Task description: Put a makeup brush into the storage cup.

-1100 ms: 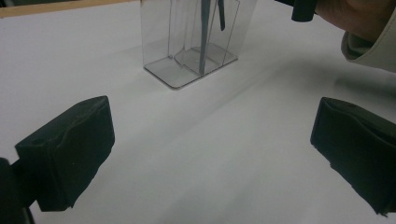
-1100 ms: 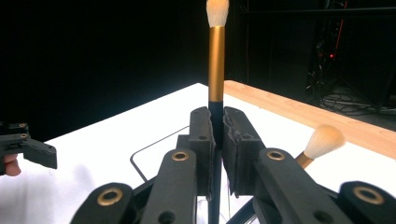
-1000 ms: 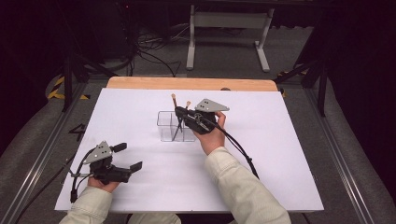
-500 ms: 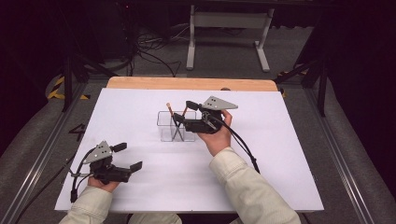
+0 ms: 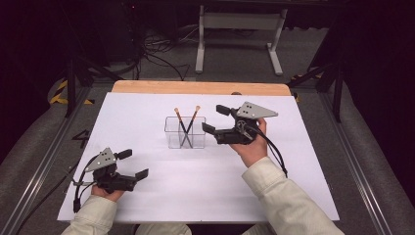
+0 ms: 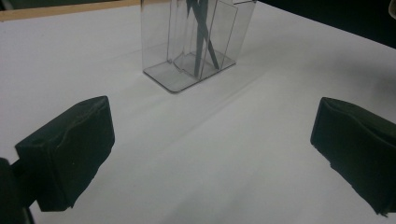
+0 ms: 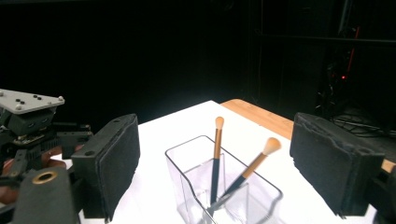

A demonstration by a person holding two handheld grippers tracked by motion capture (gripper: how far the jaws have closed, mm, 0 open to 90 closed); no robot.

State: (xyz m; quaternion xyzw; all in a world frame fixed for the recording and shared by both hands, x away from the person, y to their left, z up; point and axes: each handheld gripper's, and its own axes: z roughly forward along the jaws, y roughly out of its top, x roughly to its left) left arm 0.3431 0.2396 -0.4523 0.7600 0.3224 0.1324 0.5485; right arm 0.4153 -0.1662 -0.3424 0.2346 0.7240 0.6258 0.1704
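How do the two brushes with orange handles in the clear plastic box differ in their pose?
In the right gripper view, the left orange-handled brush stands almost upright, while the right orange-handled brush leans far to the right. The left brush's tip reaches higher than the right brush's. Both stand tip up in the clear plastic box, and their dark lower ends cross.

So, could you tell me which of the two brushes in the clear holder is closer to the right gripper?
The brush whose tan tip leans right, toward the right gripper; the other brush leans left, and they cross low in the clear holder.
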